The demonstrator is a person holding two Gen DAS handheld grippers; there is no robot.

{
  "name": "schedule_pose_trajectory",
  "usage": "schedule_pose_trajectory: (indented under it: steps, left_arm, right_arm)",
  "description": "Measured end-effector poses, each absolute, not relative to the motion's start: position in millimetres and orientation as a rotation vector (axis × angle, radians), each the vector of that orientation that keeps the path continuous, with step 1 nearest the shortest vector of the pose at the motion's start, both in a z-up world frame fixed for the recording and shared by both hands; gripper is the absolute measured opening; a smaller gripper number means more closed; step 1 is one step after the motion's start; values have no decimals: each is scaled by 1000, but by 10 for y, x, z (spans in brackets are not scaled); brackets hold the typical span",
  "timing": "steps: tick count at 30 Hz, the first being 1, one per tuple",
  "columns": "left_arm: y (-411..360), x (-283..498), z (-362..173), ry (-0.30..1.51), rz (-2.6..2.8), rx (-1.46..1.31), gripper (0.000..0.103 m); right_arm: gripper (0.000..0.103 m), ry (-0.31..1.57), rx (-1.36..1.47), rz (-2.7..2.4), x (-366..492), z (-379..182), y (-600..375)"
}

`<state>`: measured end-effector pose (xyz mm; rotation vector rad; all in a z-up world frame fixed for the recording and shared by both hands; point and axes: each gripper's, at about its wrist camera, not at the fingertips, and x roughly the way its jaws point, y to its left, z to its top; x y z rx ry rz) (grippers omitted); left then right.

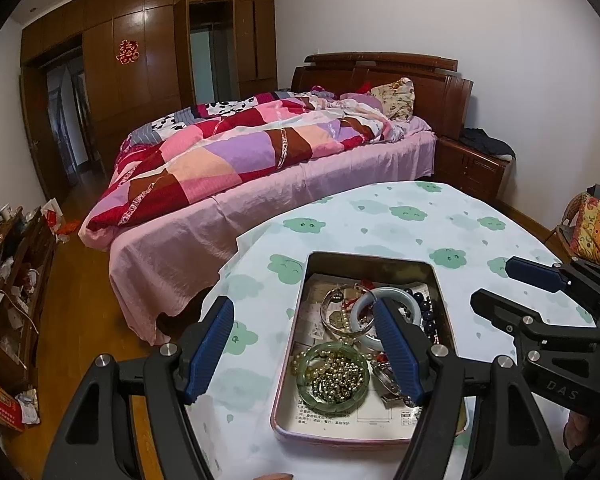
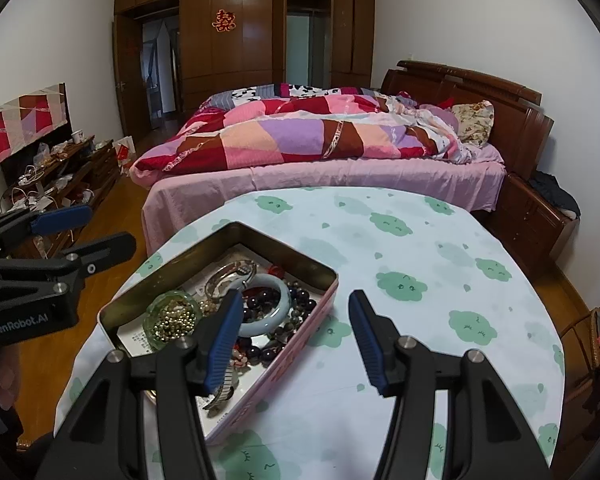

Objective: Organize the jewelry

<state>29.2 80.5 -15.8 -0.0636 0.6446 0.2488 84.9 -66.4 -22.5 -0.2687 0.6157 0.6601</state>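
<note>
A pink metal tin (image 1: pixel 372 258) (image 2: pixel 296 356) lies open on the table with jewelry inside. It holds a green glass dish of gold beads (image 1: pixel 334 376) (image 2: pixel 172 320), a pale jade bangle (image 1: pixel 366 304) (image 2: pixel 276 320), a clear bangle (image 1: pixel 336 300) and dark bead strings (image 1: pixel 430 312) (image 2: pixel 300 300). My left gripper (image 1: pixel 302 300) (image 2: pixel 110 226) hovers open above the tin's left half, nothing between its fingers. The right gripper (image 2: pixel 296 295) (image 1: pixel 493 280) is open and empty too, straddling the tin's right wall, with its left finger (image 2: pixel 224 340) over the jewelry.
The round table wears a white cloth with green clouds (image 2: pixel 420 280). Beyond it stands a bed with a patchwork quilt (image 1: pixel 236 152) and a wooden nightstand (image 2: pixel 532 216). A cluttered low cabinet (image 2: pixel 60 176) lines the left wall. A wicker chair (image 2: pixel 596 336) sits at the right.
</note>
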Motion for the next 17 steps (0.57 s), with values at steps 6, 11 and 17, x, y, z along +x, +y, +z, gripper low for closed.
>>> schedule_pose_trajectory:
  steps: [6,11,17]
  left_arm:
    - [811,299,-161,649,272,-62,75]
    - [789,270,-145,620,288,-33,88]
    - [741,264,-141,611,279,-15,88]
  right_arm:
    - [58,618,-269,660,849,-225,-670]
    - [58,617,-270,659,847,-227,-674]
    - [58,618,-267,655,850,-237,-700]
